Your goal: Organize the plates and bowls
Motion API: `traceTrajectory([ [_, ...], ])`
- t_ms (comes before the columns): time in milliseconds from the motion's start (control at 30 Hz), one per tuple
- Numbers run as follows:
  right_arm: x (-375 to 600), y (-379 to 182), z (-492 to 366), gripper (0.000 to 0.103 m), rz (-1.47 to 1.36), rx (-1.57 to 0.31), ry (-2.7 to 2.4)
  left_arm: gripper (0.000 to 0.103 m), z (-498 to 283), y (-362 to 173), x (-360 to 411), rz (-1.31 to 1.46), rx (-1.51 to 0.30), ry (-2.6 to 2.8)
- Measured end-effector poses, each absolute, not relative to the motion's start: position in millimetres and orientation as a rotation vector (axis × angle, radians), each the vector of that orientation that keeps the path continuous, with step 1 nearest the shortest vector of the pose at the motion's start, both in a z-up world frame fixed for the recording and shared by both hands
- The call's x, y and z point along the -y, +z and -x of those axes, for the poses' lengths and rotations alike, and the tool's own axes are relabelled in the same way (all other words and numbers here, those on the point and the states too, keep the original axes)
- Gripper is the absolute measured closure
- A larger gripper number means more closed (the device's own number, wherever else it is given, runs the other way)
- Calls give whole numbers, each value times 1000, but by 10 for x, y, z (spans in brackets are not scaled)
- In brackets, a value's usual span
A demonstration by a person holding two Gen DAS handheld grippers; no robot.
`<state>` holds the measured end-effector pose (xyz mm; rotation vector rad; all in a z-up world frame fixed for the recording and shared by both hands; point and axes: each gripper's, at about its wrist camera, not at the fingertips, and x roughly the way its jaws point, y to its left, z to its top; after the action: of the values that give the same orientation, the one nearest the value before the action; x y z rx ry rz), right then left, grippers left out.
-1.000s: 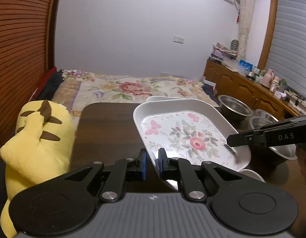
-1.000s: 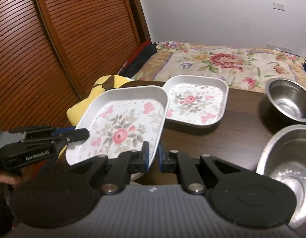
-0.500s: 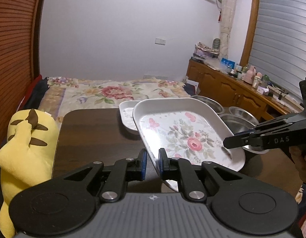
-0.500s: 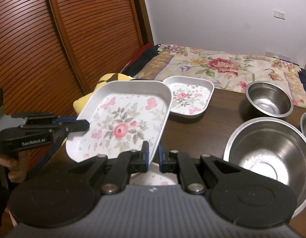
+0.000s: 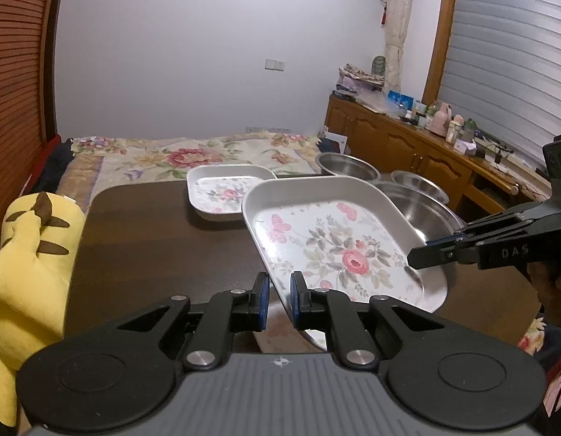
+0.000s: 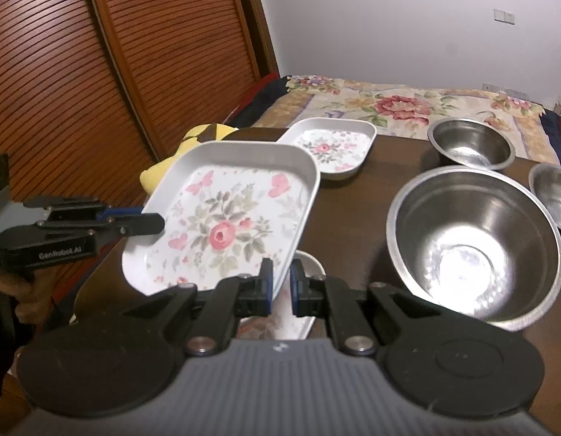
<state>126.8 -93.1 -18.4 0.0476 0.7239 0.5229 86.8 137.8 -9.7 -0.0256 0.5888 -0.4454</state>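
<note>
Floral melamine fills the middle of both views: the large plate (image 5: pixel 338 243) hangs tilted above the dark table (image 5: pixel 153 247), carried between two tongs. Going left to right in the left wrist view, the yellow plush toy (image 5: pixel 29 250) sits off the table's edge, then the small plate (image 5: pixel 226 192) rests at the far side, then the steel bowls (image 5: pixel 418 200) crowd the right. The step in hand looks like moving the large plate for stacking (probably with its smaller twin, though that is a guess); next it needs levelling and lowering onto a free spot or a matching plate. The left gripper (image 5: pixel 278 298) is clenched on the plate's near-left rim, jaws nearly together. The right gripper (image 6: pixel 278 283) grasps the opposite rim the same way.
</note>
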Motion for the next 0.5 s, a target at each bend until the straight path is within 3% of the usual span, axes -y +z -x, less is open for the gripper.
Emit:
traceTrajectory([
  [500,1083,-520,-1079,92,-98,-762,511,90,-746,-297,-1268,16,-630,-462],
])
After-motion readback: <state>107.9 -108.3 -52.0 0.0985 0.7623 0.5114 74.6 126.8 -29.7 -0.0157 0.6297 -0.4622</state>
